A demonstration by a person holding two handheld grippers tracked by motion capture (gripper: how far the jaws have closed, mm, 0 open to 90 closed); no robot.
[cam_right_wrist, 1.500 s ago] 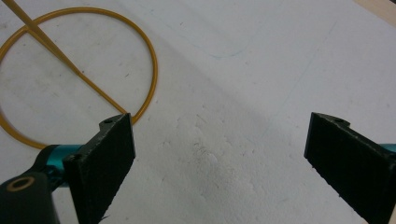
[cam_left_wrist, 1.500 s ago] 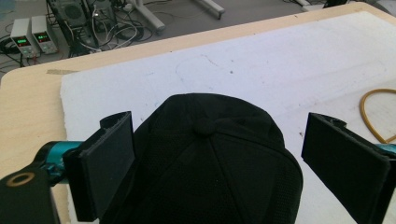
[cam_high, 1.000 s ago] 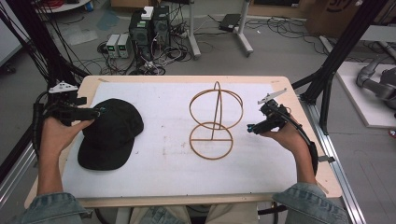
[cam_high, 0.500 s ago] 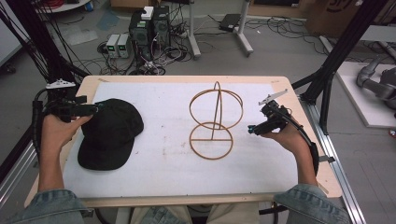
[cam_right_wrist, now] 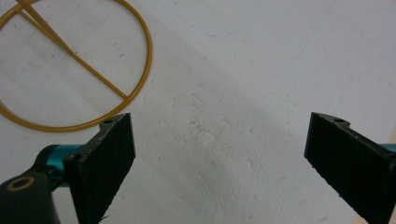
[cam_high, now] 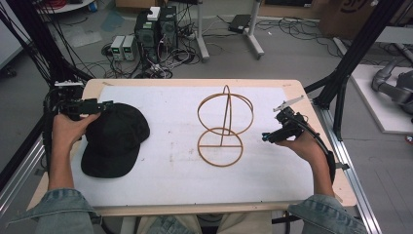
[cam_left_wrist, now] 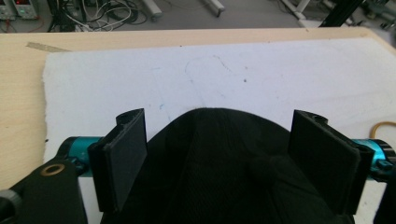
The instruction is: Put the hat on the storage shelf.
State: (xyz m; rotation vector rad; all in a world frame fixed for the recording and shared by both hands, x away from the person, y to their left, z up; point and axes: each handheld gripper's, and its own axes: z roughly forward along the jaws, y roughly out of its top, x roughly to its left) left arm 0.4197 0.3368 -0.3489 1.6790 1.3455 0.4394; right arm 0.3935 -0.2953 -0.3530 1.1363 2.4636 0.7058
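Where jaws straddle cap [cam_left_wrist: 224, 163] (unclamped).

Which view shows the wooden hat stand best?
The high view: the whole wooden hat stand shows there, base ring, post and top ring, upright between both grippers. The right gripper view catches part of its base ring; the left gripper view just a yellow sliver at its right edge.

Even soft light — faint shadows, slight blur.

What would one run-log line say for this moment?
left gripper: open, jaws either side of black cap | right gripper: open, empty, over white mat | wire stand: upright, untouched
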